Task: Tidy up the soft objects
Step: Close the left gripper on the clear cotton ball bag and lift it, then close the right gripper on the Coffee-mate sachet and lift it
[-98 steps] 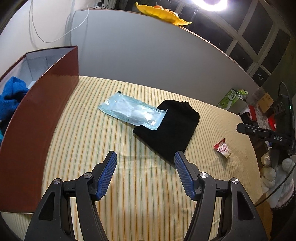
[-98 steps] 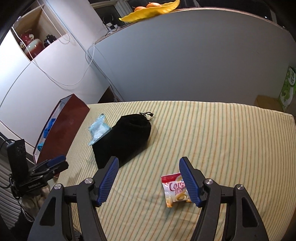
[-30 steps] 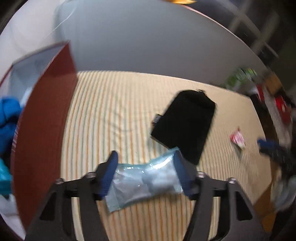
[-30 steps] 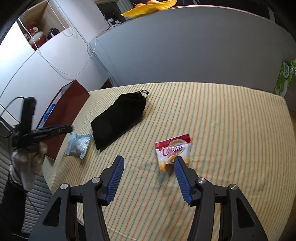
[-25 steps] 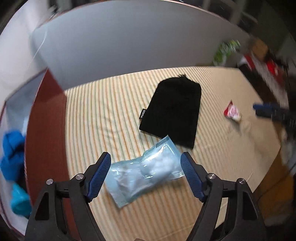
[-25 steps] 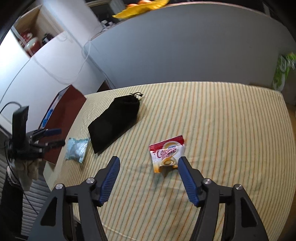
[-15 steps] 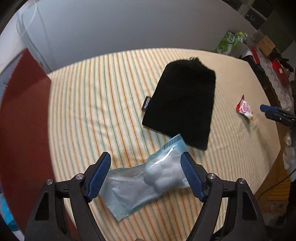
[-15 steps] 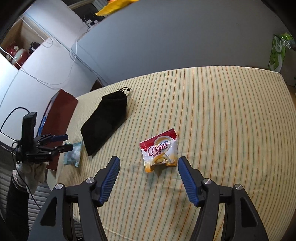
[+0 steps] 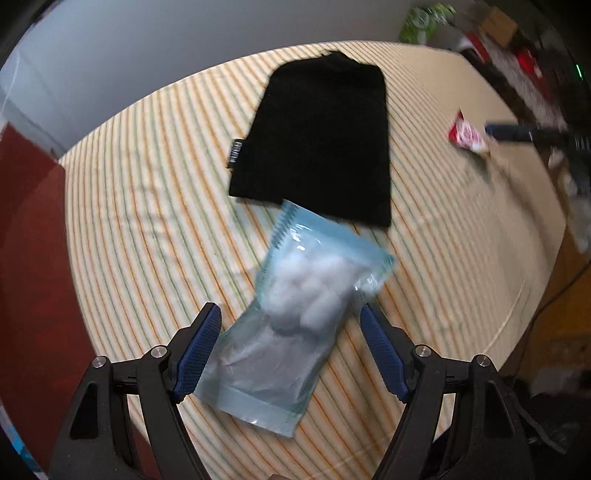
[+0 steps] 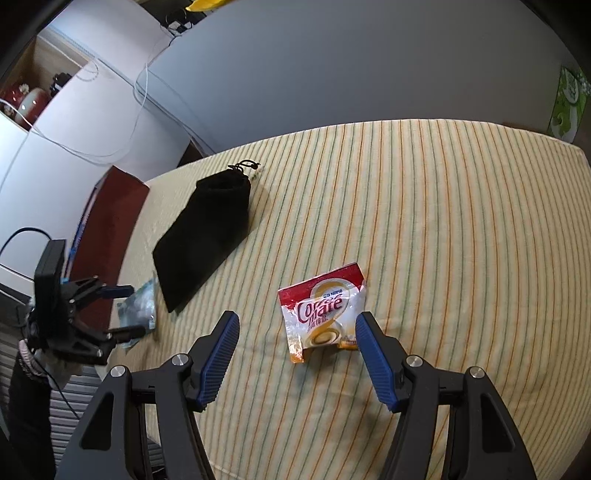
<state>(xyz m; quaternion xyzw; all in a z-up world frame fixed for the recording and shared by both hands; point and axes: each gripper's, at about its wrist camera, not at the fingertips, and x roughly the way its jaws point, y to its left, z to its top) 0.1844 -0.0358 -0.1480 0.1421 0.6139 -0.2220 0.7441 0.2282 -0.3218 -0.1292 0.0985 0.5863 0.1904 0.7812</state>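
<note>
Left wrist view: my left gripper (image 9: pixel 290 354) has released the cotton-ball pack (image 9: pixel 291 317) short of the brown box (image 9: pixel 29 258); right gripper (image 10: pixel 295 358) stays spread above the creamer sachet (image 10: pixel 323 317).

The left gripper (image 9: pixel 290 321) hangs over the table (image 9: pixel 147 221), jaws spread wide. The right gripper (image 10: pixel 297 326) likewise, jaws wide apart.

Pretty sure I'm in somebody's home here: striped cloth (image 10: pixel 424 206) over the bench, a shelf nook with a red jar (image 10: pixel 31 101), loose white cables (image 10: pixel 110 147) down the wall, and a yellow fruit dish (image 10: pixel 208 4) up top.
</note>
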